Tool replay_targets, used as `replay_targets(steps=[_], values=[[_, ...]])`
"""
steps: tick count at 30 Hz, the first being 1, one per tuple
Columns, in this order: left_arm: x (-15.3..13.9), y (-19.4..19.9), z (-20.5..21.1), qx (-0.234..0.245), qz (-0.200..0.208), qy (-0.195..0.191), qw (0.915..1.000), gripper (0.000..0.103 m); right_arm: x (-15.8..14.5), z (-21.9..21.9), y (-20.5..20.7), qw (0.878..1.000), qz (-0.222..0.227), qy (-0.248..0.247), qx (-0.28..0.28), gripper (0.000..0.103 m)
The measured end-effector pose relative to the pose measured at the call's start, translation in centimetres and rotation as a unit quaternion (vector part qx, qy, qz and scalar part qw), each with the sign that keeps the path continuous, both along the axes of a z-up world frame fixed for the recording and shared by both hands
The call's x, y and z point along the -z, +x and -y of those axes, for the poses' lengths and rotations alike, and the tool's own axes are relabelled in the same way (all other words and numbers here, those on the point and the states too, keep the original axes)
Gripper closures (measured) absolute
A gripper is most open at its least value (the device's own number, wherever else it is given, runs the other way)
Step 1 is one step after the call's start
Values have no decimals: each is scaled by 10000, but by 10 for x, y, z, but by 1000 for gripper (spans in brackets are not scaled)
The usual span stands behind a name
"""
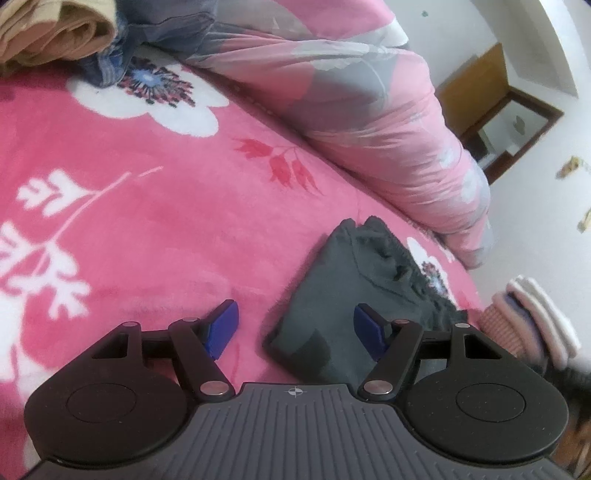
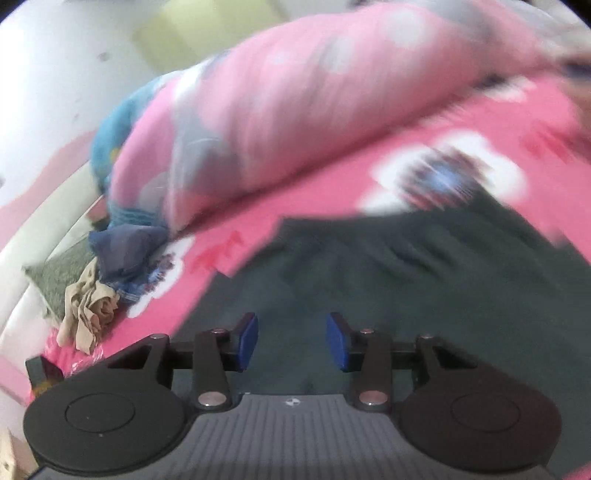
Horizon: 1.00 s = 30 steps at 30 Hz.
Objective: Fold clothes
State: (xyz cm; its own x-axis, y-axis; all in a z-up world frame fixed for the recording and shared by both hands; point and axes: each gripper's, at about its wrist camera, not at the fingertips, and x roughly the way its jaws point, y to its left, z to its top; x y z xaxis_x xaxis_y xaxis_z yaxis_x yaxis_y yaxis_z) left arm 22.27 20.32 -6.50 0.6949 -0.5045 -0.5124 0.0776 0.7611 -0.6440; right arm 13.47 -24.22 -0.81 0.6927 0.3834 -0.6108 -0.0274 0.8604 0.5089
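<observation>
The dark grey garment (image 1: 354, 295) lies on the pink flowered blanket (image 1: 129, 206), already gathered into a compact, roughly oblong bundle with a rumpled, ribbed edge at its far end. In the left wrist view its long axis runs away from the camera and slightly to the right, toward the rolled pink quilt (image 1: 369, 110). Whether it is part-way through its folds or finished, I cannot say from this shape alone.

The left gripper (image 1: 295, 332) hovers with its 2 blue pads spread wide and nothing between them. The near corner of the garment sits just under and beside the right-hand pad, so most of the cloth lies forward and to the right of these fingers.

The right gripper (image 2: 291, 341) is also open, somewhat less wide, and holds nothing. Its view is blurred, but the dark grey garment (image 2: 424, 280) fills the ground directly under and ahead of its pads, spreading off to the right. Judging from that, the right gripper is the nearer of the 2 and sits squarely over the cloth, while the left is at its near-left corner.

Counted: 1 dark grey garment in hand's reach, 2 open grippers, 1 quilt roll. At the far side lie 1 crumpled tan garment (image 1: 55, 33) and 1 blue garment (image 1: 122, 55), touching each other. 1 stack of pale folded cloths (image 1: 532, 317) sits at the right edge.
</observation>
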Motion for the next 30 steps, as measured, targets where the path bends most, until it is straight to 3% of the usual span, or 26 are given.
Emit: replay_targets(steps=[3,7,11,14,16,18,19,20,22,25,30], values=[[-2,-13,2,7,-130,-69,9999,34,19,16,-37,9995,-179,243,96,58],[1,-21,10,-92,-360,53,9993,41,39,8,-54,9982,-194,544,-162,59],[0,-12,12,-457,-620,-77,9970,52,43,-7,-52,9986,-53,333,-419,59],[1,-5,15,-693,-682,42,9953,68,42,-17,-53,9980,132,264,-568,59],[2,-2,18,-821,-695,220,9940,89,45,-25,-52,9974,195,77,-687,59],[2,1,19,-883,-677,251,9935,96,49,-31,-51,9966,236,-114,-783,68],[0,3,19,-891,-661,251,9935,100,52,-32,-48,9963,209,-147,-816,78],[-4,4,19,-885,-605,266,9939,100,54,-32,-47,9962,183,-149,-839,91],[-17,4,19,-889,-384,369,9946,100,55,-28,-46,9964,137,-26,-841,97],[-31,7,23,-824,-99,677,9942,100,55,-24,-49,9965,116,-13,-830,97],[-23,9,27,-698,-72,1279,9893,95,66,-23,-47,9967,-136,-97,-789,97]])
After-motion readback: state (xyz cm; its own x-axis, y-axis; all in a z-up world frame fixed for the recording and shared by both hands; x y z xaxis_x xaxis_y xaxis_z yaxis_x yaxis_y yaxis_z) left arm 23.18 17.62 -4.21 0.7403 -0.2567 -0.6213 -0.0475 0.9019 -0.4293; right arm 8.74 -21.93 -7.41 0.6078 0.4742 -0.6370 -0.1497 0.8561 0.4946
